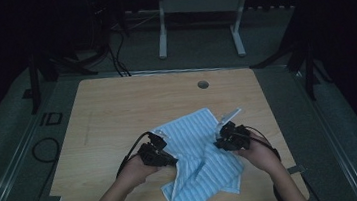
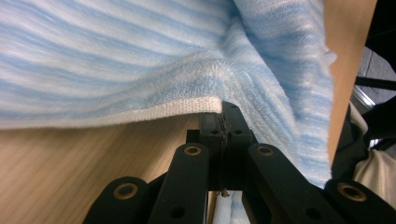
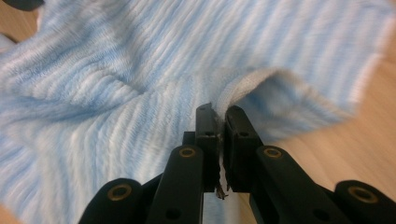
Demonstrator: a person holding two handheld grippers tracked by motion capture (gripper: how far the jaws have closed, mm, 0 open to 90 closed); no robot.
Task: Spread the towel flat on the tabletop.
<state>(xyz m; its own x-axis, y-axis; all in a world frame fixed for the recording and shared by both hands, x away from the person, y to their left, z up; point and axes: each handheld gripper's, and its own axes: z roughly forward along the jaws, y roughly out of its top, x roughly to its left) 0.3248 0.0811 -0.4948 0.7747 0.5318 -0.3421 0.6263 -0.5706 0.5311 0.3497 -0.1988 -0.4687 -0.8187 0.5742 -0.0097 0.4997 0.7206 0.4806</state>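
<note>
While both hands sit near the worktop's [image 1: 117, 107] front edge, each tool has a bite on the blue-and-white striped towel [image 1: 200, 163]. L tool [image 1: 172, 160] is clamped on the towel's left edge, approx mid-length; in the left gripper view its jaws are pressed right together w/ the white hem [image 2: 177, 108] running into them and only a thin bit of cloth between the pads. R tool [image 1: 217, 144] grips the right edge; in the right gripper view its jaws are all but closed, just a narrow slit left, w/ a raised fold of the hem [image 3: 233, 91] pinched between them. No daylight between pads and cloth on either side.

The towel lies crumpled on the light wood worktop, front-centre, slightly right of middle. Far corner points up toward the small round hole [image 1: 203, 84] in the worktop, well apart from it. Near end reaches almost to the front edge, between the person's forearms. The cloth is bunched and creased between the two tools, a ridge running down the middle. A flat pale piece pokes out past the towel's far right corner, just beyond the R tool; can't tell what it is.

Room is dim; a white frame [image 1: 197, 8] stands on the floor beyond the worktop.
</note>
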